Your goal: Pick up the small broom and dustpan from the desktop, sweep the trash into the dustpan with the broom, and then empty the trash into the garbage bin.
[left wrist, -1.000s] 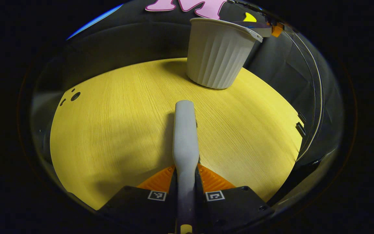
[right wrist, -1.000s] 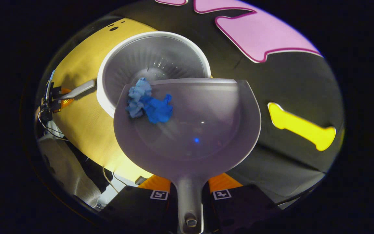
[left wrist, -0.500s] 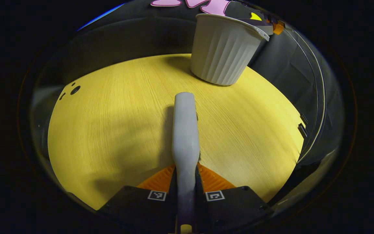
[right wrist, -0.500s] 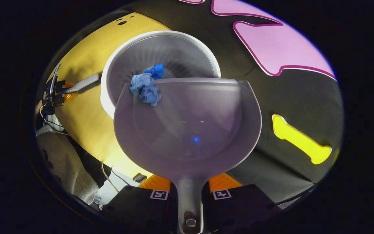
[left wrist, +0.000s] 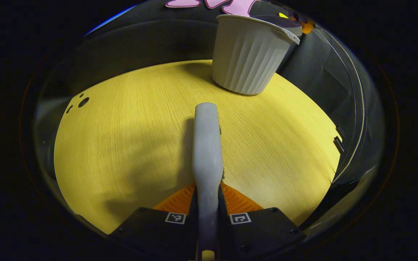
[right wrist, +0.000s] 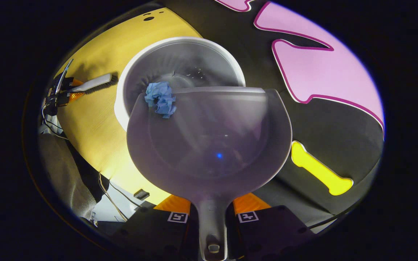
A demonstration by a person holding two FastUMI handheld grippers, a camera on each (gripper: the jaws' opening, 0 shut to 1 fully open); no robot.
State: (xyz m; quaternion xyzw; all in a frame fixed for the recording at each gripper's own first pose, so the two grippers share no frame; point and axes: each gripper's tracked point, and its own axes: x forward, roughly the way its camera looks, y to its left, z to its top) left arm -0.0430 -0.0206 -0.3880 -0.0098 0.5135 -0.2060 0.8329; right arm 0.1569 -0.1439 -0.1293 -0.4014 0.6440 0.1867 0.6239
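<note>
My left gripper (left wrist: 208, 194) is shut on the small grey broom (left wrist: 206, 145), which points out over the yellow desktop (left wrist: 129, 137) toward the white ribbed garbage bin (left wrist: 247, 54). My right gripper (right wrist: 212, 206) is shut on the handle of the grey translucent dustpan (right wrist: 212, 141), tilted with its lip over the open bin (right wrist: 180, 69). One crumpled light-blue paper ball (right wrist: 160, 101) clings at the pan's lip, over the bin's mouth. In the right gripper view the left gripper (right wrist: 62, 96) and the broom (right wrist: 93, 82) lie left of the bin. The dustpan's edge (left wrist: 281, 23) shows above the bin's rim.
The bin stands near the desktop's far right edge, close to the black cloth wall (right wrist: 339, 119). A person's sleeve (right wrist: 67, 185) and loose cables (right wrist: 111, 188) hang off the desk's near side. Small holes (left wrist: 82, 102) mark the desktop's far left corner.
The dustpan tipped further over the bin. The darker blue scrap slid off the lip and dropped from sight; the light-blue ball stays at the lip. The broom has hardly moved.
</note>
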